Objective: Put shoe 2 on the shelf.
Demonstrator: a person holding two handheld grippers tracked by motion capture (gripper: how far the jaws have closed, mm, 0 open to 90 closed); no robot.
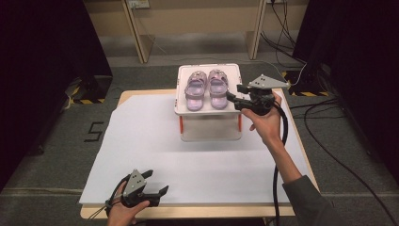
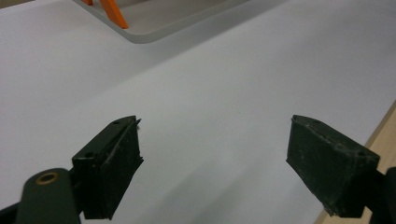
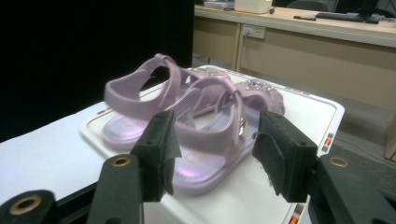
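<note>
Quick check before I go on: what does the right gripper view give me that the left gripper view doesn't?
Right gripper view: the pair of purple sandals side by side on the white tray, seen from the heel end, with the right gripper open and its jaws standing to either side of the nearer sandal's heel strap, not pressing it.

Left gripper view: the left gripper wide open with nothing between the jaws, and an orange leg of the stand.

Both: the white table sheet and part of the raised stand.
</note>
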